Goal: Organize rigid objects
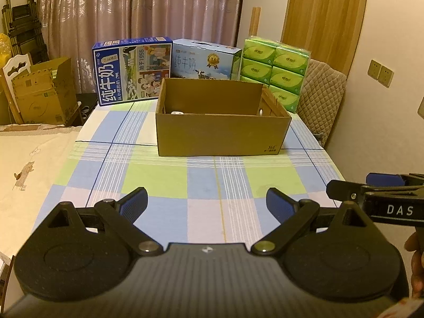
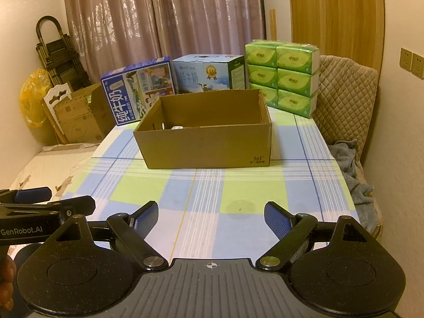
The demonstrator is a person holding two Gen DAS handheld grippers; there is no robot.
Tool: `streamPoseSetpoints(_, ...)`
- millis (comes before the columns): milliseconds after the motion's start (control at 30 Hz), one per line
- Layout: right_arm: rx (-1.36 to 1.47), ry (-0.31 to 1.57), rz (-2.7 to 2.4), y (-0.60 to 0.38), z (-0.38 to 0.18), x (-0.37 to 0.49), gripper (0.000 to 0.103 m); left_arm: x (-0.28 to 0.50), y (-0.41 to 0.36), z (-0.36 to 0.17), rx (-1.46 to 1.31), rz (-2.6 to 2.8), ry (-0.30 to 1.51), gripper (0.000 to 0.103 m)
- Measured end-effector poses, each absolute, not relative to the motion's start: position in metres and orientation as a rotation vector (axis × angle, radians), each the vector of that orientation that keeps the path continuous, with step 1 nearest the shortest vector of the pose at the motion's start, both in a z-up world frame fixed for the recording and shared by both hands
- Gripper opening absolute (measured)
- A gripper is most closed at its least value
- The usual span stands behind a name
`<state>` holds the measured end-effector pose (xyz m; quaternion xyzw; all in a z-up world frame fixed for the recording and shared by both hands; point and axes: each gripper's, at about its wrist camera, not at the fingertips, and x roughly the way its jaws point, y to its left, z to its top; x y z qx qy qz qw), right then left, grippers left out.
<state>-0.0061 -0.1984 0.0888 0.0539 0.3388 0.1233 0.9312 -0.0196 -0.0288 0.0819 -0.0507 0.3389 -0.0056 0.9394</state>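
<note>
Left gripper [image 1: 206, 206] and right gripper [image 2: 211, 218] hover near side of box [image 2: 206, 143], jaws wide, empty. White item [image 2: 177, 127] inside box. Likely between picks; next move needs fresh target.

Left claw [image 1: 206, 202]: jaws spread wide, nothing between them, angled downward; blue pads [image 1: 135, 201] face inward.
Right claw [image 2: 211, 216]: jaws spread wide, empty, tilted down at a similar angle.
Position: the two claws sit side by side, near each other and apart; each shows at the edge of the other's view.
Hands: fingers [image 1: 416, 262] show at the lower right of the left view; a hand [image 2: 6, 286] shows at the lower left of the right view.
</note>
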Motion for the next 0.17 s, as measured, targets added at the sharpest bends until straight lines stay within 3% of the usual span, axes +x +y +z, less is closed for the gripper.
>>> streamPoseSetpoints(167, 0.109, 0.695, 0.254, -0.1984, 0.089, -0.0058, 0.084, -0.0236, -0.0289, 0.0833, -0.104, -0.014, 0.667, 0.095)
